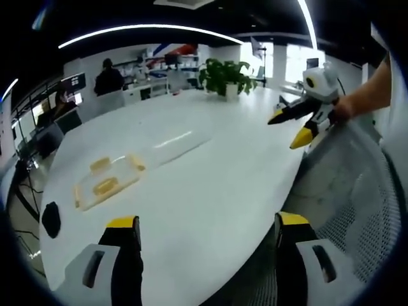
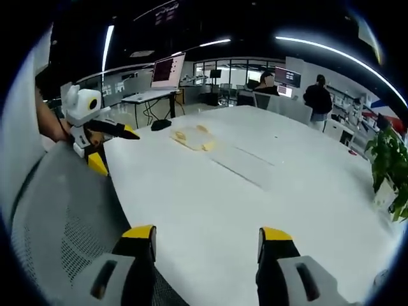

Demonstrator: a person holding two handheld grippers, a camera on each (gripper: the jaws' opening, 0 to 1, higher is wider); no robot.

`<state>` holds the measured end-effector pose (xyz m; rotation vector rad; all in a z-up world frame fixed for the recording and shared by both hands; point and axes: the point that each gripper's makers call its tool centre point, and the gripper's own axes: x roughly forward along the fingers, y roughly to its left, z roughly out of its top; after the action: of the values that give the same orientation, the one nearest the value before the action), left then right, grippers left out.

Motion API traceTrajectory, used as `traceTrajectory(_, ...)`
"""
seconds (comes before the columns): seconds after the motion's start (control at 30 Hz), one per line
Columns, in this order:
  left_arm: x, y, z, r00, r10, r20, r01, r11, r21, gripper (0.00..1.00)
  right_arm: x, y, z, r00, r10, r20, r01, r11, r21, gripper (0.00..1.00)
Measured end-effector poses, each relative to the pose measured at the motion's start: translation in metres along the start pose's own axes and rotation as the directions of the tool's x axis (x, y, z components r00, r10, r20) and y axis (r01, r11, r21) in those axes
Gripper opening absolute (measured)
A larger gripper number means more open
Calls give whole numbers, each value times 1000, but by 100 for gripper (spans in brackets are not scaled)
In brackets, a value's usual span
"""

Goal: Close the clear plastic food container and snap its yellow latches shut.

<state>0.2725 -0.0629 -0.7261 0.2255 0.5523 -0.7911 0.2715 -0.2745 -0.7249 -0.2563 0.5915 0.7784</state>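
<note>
Your clear plastic food container with yellow latches [image 1: 107,182] lies flat on the white oval table [image 1: 210,191], in the left-centre of the left gripper view, up and to the left of your left gripper [image 1: 207,233], whose black jaws with yellow tips stand wide apart with nothing between them. Its long axis runs on a slant there, from lower left up to upper right, with yellow latches showing at the near edge, the far edge and the right end — whether the lid is seated or only resting I cannot tell from this far off. In the right gripper view the same container [image 2: 191,137] sits small in the upper centre-left of the frame, far up the table from your right gripper [image 2: 207,242], which is likewise spread open and empty. Judging by how large it shows in each view, your left gripper looks the nearer of the two, so it would likely arrive first; the right has the longer run across the tabletop. Both grippers hang back at the table's edge over a grey mesh chair back [image 2: 57,204] — neither is near the container yet, and the closing and latching look not yet begun
</note>
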Motion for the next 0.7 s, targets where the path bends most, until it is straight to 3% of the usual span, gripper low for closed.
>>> traceTrajectory(0.23,-3,11,7,999,-32,19,32,999,3,88,6,-3,8,1000,14,12,-14,1000,2,63)
traceTrajectory(0.7,0,38,-2,1000,-19,-11,19,1000,1,86,31,-7,25,999,49,22,-48,999,-14,63)
